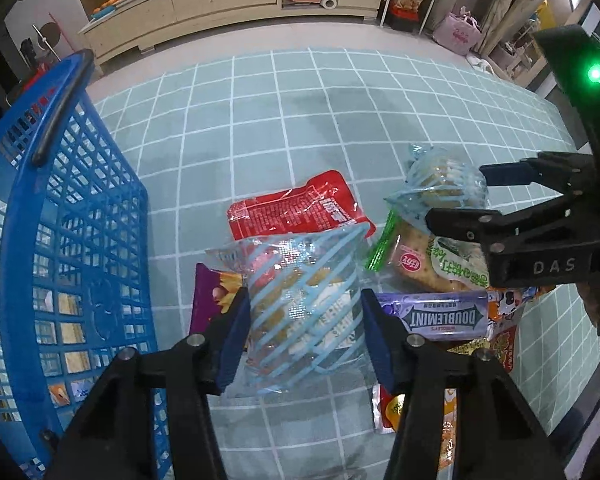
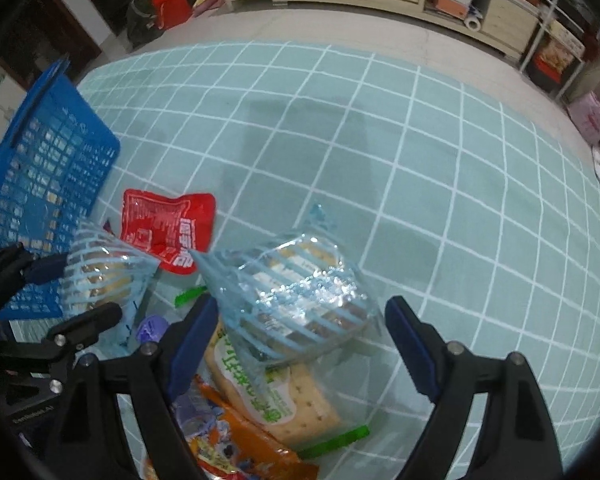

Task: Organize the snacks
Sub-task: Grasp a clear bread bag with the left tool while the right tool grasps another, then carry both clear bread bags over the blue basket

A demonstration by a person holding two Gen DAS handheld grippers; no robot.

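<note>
While the left gripper [image 1: 304, 316] pinches a light, crinkly striped cracker packet [image 1: 300, 300] beside the blue basket [image 1: 80, 240], the right gripper [image 2: 300, 336] gapes over another.

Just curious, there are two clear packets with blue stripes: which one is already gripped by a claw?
The blue-striped packet nearest the blue basket, pinched by the left claw. The other striped packet sits between the right claw's open fingers.

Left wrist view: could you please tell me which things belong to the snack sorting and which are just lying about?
Job: blue basket, blue-striped cracker pack, second striped pack, red pouch, Doublemint gum, green-label crackers.

Lying about: pink bag, oranges, tape roll.
</note>
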